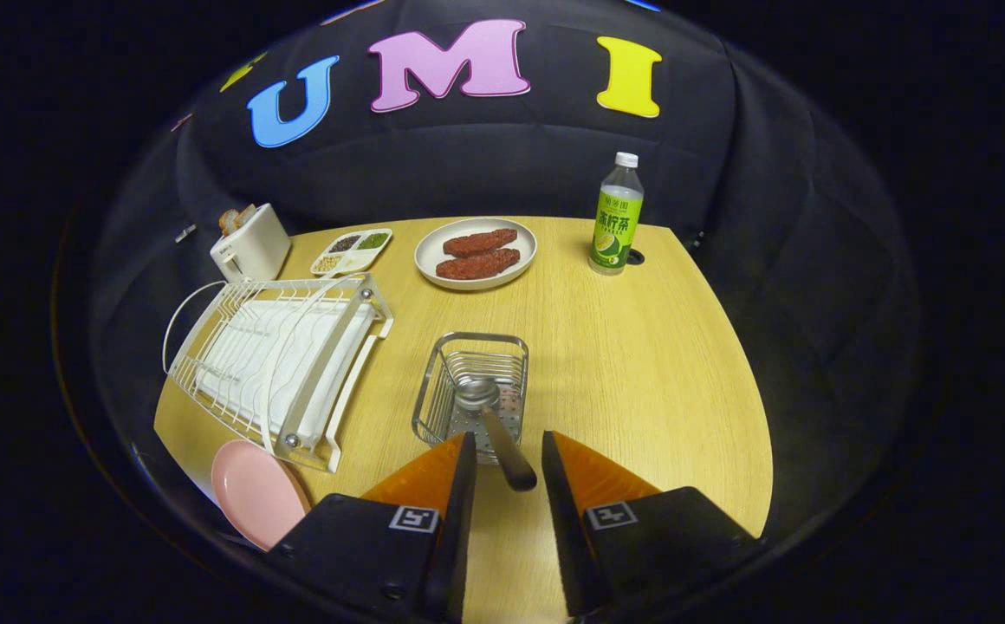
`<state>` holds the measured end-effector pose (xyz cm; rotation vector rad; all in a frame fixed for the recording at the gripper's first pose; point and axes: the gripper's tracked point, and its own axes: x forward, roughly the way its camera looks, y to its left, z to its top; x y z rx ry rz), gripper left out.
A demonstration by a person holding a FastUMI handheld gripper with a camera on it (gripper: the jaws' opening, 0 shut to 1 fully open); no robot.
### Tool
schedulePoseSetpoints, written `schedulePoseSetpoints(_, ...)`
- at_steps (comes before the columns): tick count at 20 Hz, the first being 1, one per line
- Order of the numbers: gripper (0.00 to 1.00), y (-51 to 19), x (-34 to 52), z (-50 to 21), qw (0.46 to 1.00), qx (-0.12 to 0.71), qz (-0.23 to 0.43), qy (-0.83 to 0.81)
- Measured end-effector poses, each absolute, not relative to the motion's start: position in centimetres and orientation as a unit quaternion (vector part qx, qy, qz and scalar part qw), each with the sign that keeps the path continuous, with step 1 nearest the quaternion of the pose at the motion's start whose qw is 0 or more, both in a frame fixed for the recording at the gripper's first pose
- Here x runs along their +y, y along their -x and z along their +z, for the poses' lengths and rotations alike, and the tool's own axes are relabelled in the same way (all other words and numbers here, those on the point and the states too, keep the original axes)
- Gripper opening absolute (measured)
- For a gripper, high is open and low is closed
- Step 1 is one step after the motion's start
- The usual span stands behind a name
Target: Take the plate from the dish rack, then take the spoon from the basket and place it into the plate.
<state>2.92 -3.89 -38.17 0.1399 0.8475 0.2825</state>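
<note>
Wooden table [641,364] | gripper [507,455] open — spoon [492,420] between fingers

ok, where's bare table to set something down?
Widest free patch: right of the basket, below the bottle. A narrower strip lies between basket and steak plate. Crowded on the left: dish rack, pink plate. Open gripper straddles the spoon handle.

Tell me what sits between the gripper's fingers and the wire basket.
The spoon: its bowl rests in the wire basket and its handle slants back into the gap of the open gripper, untouched by either finger, in the gripper view.
</note>
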Motion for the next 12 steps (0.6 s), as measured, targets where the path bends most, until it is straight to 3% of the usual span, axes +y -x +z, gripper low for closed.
schedulePoseSetpoints(5, 0.14, -2.4, -2.6, -37.7, 0.896, 0.409, 0.155, -0.078)
schedulePoseSetpoints(12, 0.11, -2.1, -3.1, -36.5, 0.899, 0.406, 0.146, -0.078)
